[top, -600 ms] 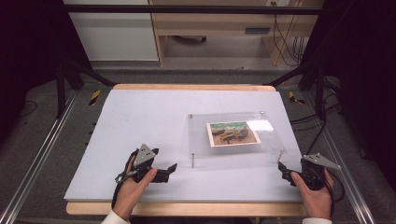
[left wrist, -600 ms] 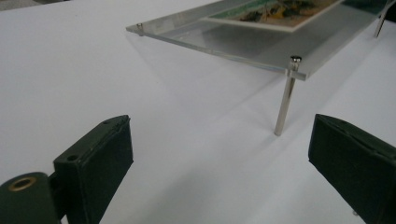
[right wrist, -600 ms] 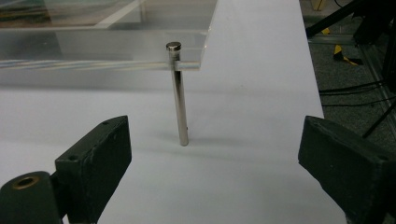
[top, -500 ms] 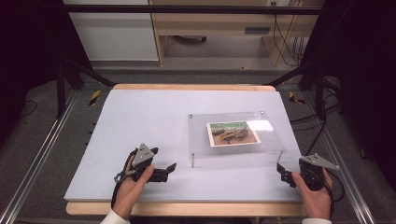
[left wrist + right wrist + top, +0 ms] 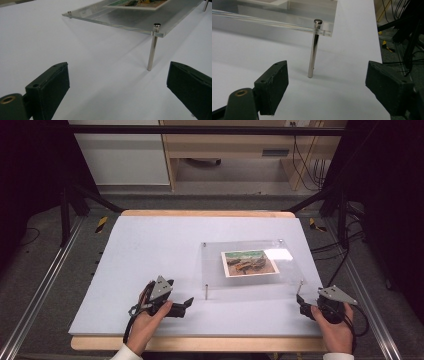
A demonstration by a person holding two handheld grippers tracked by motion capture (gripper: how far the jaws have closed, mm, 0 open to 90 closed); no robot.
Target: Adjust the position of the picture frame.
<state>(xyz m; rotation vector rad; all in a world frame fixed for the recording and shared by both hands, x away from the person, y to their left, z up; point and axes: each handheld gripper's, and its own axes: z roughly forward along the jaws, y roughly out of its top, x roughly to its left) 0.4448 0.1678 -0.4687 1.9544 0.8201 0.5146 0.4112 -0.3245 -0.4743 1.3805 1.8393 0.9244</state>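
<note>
A clear acrylic frame (image 5: 250, 270) holding a small landscape picture (image 5: 249, 263) stands on thin metal legs at the table's right of centre. My left gripper (image 5: 186, 305) rests low on the table near the front, open, and points at the frame's near left leg (image 5: 206, 291). In the left gripper view the jaws (image 5: 117, 67) stand wide apart with nothing between them, and that leg (image 5: 152, 50) is a little ahead, to the right. My right gripper (image 5: 301, 306) is open in front of the near right leg (image 5: 301, 286). That leg (image 5: 314, 50) stands just beyond its open jaws (image 5: 327, 65).
The white tabletop (image 5: 150, 250) lies bare to the left of the frame. The table's right edge is close to my right hand (image 5: 337, 332), with cables (image 5: 407, 30) and dark floor beyond. Metal rails (image 5: 40, 290) run along both sides.
</note>
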